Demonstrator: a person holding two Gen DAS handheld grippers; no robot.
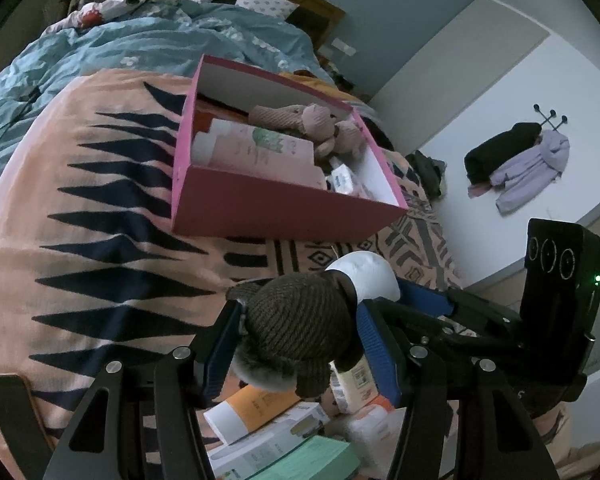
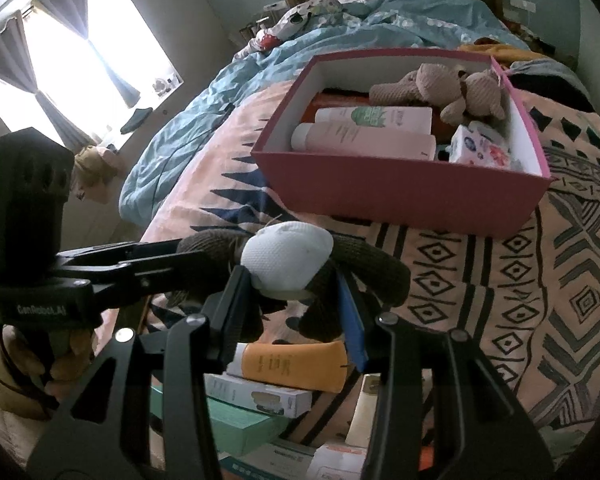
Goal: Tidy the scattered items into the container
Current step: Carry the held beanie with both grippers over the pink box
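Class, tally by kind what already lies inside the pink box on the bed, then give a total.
In the pink box:
Plush toys: 1, beige plush
Pink bottles: 2, upper and lower
Patterned packets: 1, packet
Orange item, mostly hidden: 1, orange item
Total: 5

Green box (image 1: pixel 300 458) (bottom edge) cut off

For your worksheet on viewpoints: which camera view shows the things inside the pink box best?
The right wrist view: it looks down into the pink box, showing bottles and plush toy. The left wrist view sees the box obliquely, its wall hiding more.
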